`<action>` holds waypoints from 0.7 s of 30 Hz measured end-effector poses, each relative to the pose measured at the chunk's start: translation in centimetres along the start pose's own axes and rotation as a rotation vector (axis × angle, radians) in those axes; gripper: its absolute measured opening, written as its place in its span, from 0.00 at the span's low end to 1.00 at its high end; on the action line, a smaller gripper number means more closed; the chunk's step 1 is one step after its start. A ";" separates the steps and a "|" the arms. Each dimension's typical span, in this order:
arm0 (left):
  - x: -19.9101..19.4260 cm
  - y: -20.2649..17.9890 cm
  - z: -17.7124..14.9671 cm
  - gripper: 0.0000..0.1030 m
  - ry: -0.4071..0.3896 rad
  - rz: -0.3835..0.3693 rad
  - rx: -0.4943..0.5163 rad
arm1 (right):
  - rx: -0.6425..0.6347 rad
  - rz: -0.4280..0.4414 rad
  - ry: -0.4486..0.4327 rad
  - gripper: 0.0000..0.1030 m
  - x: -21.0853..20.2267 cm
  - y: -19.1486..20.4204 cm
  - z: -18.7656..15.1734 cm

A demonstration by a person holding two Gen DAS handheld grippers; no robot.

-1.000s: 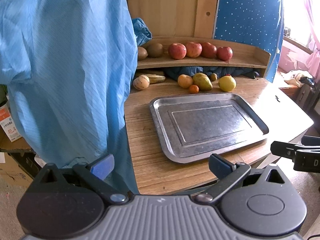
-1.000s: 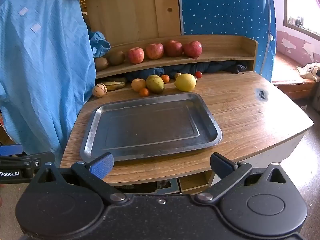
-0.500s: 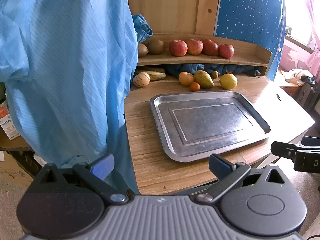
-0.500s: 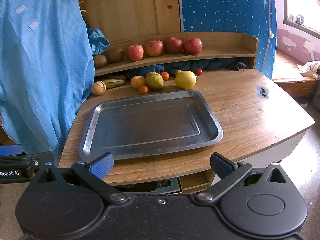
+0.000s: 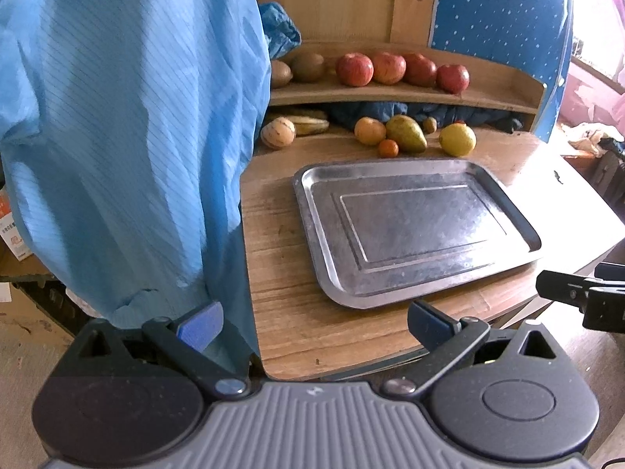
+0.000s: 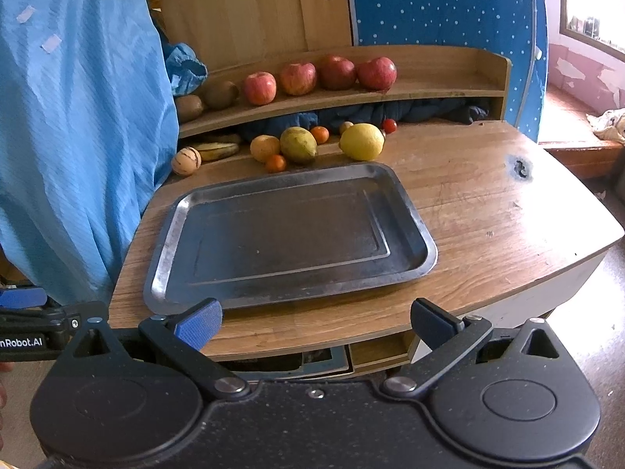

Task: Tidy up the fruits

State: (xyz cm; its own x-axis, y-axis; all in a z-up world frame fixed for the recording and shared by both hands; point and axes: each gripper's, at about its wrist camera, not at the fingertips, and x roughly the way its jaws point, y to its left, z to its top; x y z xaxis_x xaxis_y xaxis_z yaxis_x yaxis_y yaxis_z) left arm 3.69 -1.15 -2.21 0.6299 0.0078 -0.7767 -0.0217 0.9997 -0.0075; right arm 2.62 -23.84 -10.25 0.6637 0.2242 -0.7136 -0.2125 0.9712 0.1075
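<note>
Metal tray: lying flat near the front edge of the wooden table, nothing in it.

Left gripper: jaws released, spread wide, holding nothing, hovering off the front edge of the table, near its left corner. Seen too in the right wrist view at the left margin.

Right gripper: jaws released, spread wide, holding nothing, hovering off the front edge, in line with the tray. One fingertip also seen at the right margin of the left wrist view.

Fruit on the table, along the back edge, behind the tray and apart from it:
- lemon, nearest the tray's far right corner
- green pear, left of the lemon
- orange-yellow round fruit, just beside the pear
- small tangerine, in front of those two
- second small tangerine, behind the pear
- small red fruit, behind the lemon
- striped melon, toward the back left corner
- banana, just beside the melon, partly under the shelf

Fruit on the shelf above the back edge:
- four red apples in a row
- two kiwis at the left end

Dark blue cloth: bunched under the shelf.

Light blue garment: hanging at the table's left edge, covering part of it.
</note>
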 end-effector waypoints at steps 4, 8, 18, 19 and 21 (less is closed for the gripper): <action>0.9 -0.7 0.4 1.00 0.029 0.020 -0.008 | 0.002 0.012 0.028 1.00 1.1 -1.1 0.5; 1.7 -1.6 0.8 1.00 0.054 0.047 -0.021 | -0.004 0.027 0.053 1.00 2.2 -2.3 1.1; 4.0 -4.0 2.5 1.00 0.115 0.127 -0.083 | -0.060 0.103 0.094 1.00 5.0 -5.0 3.4; 4.2 -4.1 2.7 1.00 0.120 0.136 -0.093 | -0.073 0.116 0.094 1.00 5.3 -5.4 3.8; 4.7 -4.6 3.2 1.00 0.132 0.152 -0.116 | -0.094 0.134 0.092 1.00 5.7 -5.9 4.3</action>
State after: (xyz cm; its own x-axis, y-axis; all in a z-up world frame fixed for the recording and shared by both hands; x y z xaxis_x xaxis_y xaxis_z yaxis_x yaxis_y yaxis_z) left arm 9.19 -5.67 -3.81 0.5056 0.1481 -0.8500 -0.2025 0.9780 0.0500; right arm 10.77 -27.94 -11.99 0.5572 0.3389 -0.7581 -0.3635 0.9204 0.1443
